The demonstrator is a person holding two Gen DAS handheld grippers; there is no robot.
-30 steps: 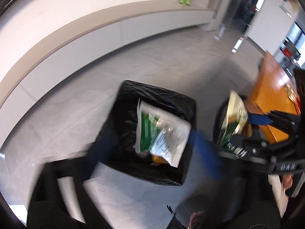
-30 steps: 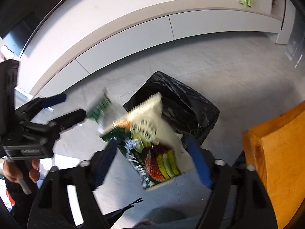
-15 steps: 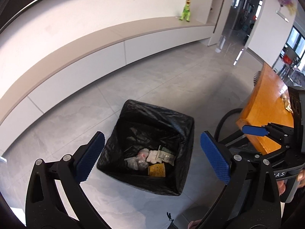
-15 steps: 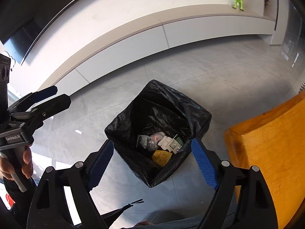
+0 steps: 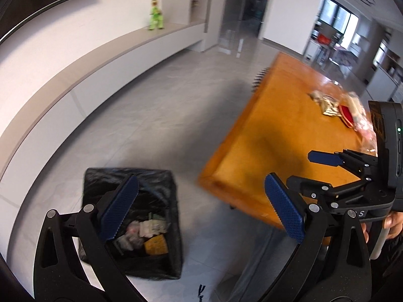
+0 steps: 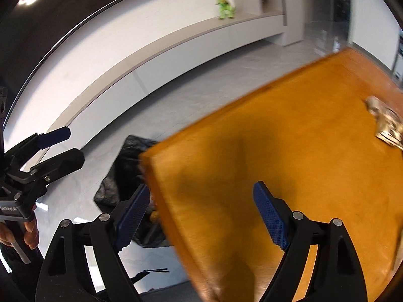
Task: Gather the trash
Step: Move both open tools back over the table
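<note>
Left gripper (image 5: pixel 199 209) has its fingers (image 5: pixel 120 206) wide apart, nothing between them; it hangs over the floor, between the bin (image 5: pixel 161 269) and the near corner of the bench (image 5: pixel 264 136). Right gripper (image 6: pixel 201 214) likewise has its fingers (image 6: pixel 270 216) spread with nothing held, over the near left corner of the bench (image 6: pixel 289 138). The bin, lined with a black bag, stands on the floor just beside that corner and holds crumpled white wrappers (image 5: pixel 143 231) and a yellow piece. Remaining trash (image 5: pixel 340 110), blurred wrappers including a red one, lies near the far right edge of the bench. Both views are motion-blurred.
</note>
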